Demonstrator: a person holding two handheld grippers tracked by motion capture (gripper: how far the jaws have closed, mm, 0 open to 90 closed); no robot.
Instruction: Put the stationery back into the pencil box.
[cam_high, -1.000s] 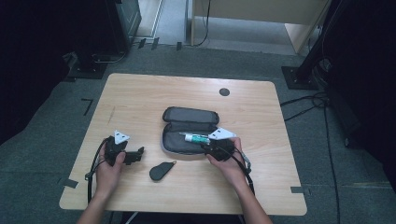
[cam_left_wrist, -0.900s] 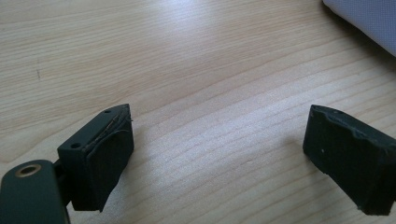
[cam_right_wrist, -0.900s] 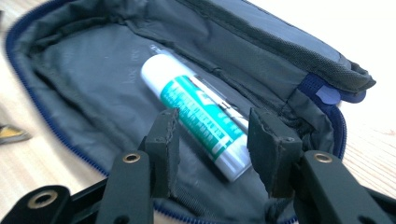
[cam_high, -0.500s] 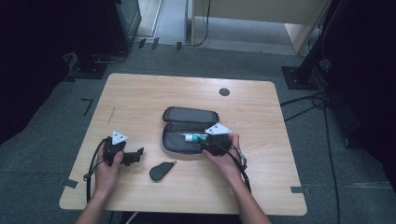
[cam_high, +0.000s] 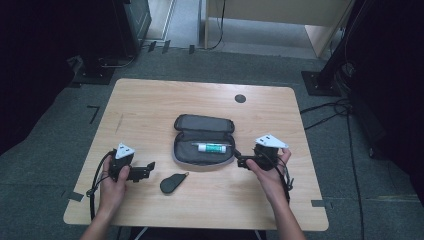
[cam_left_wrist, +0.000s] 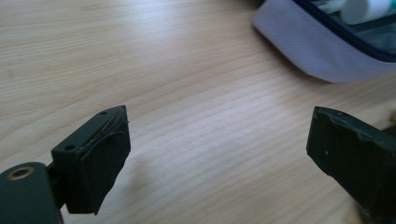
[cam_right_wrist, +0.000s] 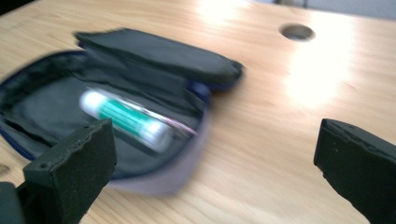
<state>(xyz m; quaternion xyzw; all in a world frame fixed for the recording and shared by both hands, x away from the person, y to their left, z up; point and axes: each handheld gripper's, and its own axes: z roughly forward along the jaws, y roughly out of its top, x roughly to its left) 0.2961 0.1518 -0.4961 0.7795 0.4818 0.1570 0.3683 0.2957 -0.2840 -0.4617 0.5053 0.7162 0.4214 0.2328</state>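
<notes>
Pulled back from the case since a second ago, the right gripper (cam_high: 242, 161) now sits just off the pouch's right end, lower right of centre in the high view; its jaws have just been opening and stand wide with nothing between them, the tube it hovered over left lying inside. Far left in that view, one left gripper (cam_high: 148, 169) rests low on the table (cam_high: 150, 105), barely shifted; the left gripper view shows its two jaws spread wide over bare wood, nothing held. Just right of it lies one small dark teardrop-shaped pouch (cam_high: 172, 183), near the frame's lower centre, apart from both grippers. Centre frame holds one open grey zip case (cam_high: 202, 122), lid folded back toward the top; one white-and-green tube (cam_high: 214, 147) lies lengthwise in its lower half. In the right gripper view, the tube (cam_right_wrist: 126, 120) is blurred but plainly inside the case (cam_right_wrist: 159, 51), left of centre. One round dark hole (cam_high: 240, 98) marks the table's upper right.
</notes>
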